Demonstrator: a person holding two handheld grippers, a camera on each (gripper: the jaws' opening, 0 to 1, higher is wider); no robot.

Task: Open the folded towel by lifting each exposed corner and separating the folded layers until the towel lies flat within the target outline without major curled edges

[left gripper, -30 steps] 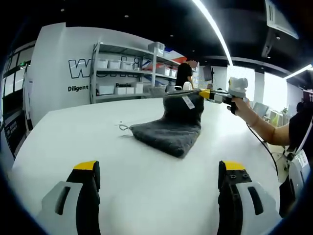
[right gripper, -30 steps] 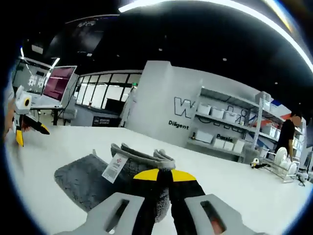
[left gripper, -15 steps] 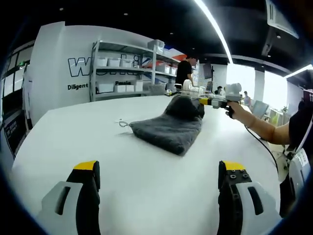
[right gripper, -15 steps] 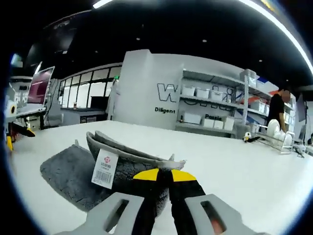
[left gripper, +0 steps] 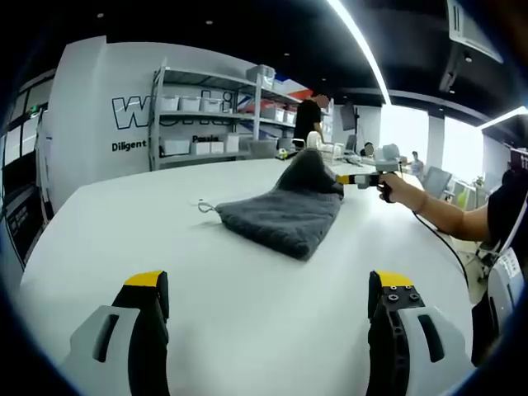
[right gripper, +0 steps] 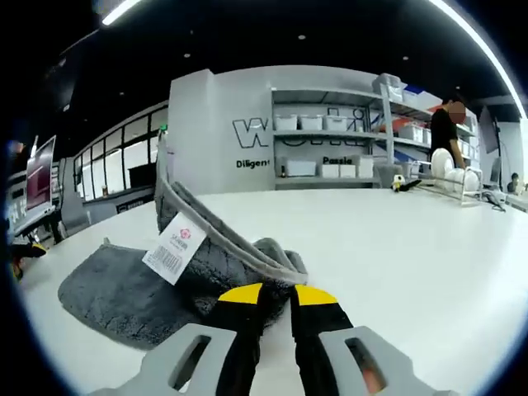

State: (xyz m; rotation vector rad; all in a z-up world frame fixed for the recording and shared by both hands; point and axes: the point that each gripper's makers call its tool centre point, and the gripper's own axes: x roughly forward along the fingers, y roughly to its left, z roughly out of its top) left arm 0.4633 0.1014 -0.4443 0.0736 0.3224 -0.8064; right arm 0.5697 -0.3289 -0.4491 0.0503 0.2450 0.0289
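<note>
Right gripper view: jaws clamped on a lifted corner of the grey towel [right gripper: 190, 264] on the white table [right gripper: 429, 264].

Closest to that camera, the right gripper [right gripper: 276, 295] pinches the towel's hemmed edge between its yellow tips; a layer rises up and back from there, with a white tag [right gripper: 173, 246] hanging off it, while the rest lies bunched and flat to the left. In the left gripper view, the left gripper [left gripper: 268, 285] hangs low over bare tabletop, jaws wide apart and holding nothing. Beyond it sits the towel [left gripper: 285, 214], one corner peaked where the right gripper [left gripper: 351, 178] holds it, a hand [left gripper: 396, 188] behind. Shelves [left gripper: 206, 115] stand at the far wall.
</note>
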